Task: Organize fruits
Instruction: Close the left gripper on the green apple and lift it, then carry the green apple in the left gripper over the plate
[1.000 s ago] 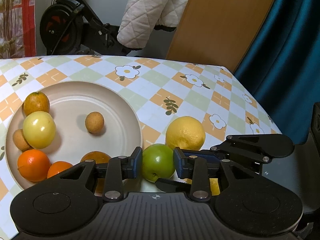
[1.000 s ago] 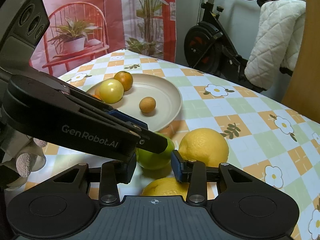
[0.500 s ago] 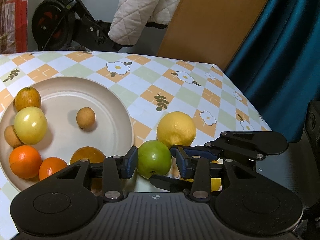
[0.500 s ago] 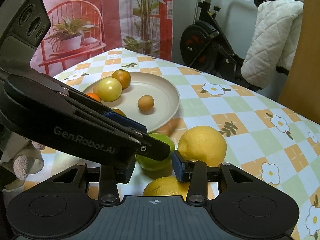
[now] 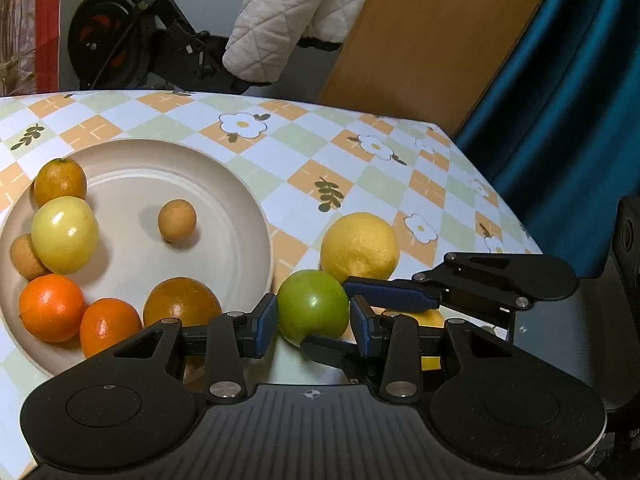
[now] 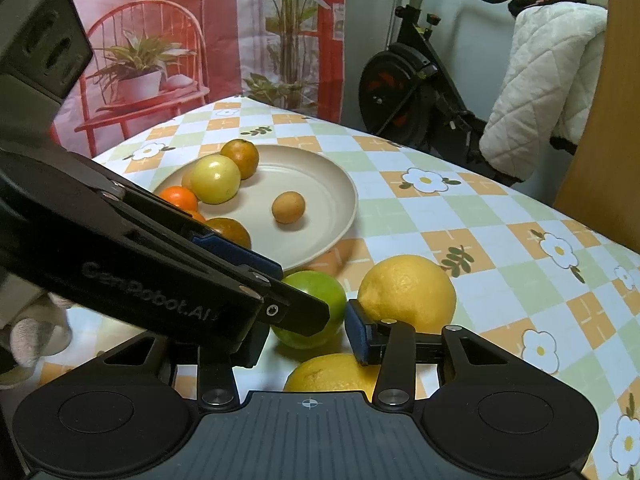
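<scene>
A beige plate [image 5: 240, 200] is sitting at the left of the checked worktop [image 5: 304, 148], holding seven fruits: two small tan ones, one pale yellow, four orange. Just right of its rim, one glossy green apple [image 5: 313, 306] is resting on the worktop between the fingers of the left gripper [image 5: 314, 326]; the pads are sitting just beside it, and whether they are pressing cannot be told. Two yellow lemons are lying right of the apple. The right gripper [image 6: 308, 336] is straddling the nearer lemon [image 6: 328, 372]; its grip cannot be told.
</scene>
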Tool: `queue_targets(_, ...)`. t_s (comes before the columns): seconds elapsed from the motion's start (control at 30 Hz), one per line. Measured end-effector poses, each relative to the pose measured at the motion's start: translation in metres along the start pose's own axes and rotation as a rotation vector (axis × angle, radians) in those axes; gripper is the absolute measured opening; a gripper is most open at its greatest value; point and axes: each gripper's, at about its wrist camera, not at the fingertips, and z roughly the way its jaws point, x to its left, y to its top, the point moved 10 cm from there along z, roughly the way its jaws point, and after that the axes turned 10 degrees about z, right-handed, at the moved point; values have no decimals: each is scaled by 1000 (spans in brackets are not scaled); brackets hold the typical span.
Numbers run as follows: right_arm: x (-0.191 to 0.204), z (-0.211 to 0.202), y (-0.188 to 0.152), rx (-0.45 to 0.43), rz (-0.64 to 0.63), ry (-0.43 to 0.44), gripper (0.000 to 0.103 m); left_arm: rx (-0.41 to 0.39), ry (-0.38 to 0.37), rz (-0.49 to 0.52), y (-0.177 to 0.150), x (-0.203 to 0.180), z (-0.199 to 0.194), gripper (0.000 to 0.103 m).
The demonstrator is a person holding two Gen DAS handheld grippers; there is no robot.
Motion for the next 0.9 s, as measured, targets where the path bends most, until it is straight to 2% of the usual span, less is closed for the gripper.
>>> queue_targets(0.47, -2, 9, 1, 5, 16, -31, 44, 7, 43, 30, 7, -3, 10, 45)
queue_targets(0.57, -3, 8, 2, -11, 21, -37, 39, 10, 39, 30, 6, -3, 8, 44)
queue_targets(0.9, 0, -1, 3, -47, 26, -28, 38, -16, 32, 20, 4, -6, 0, 45)
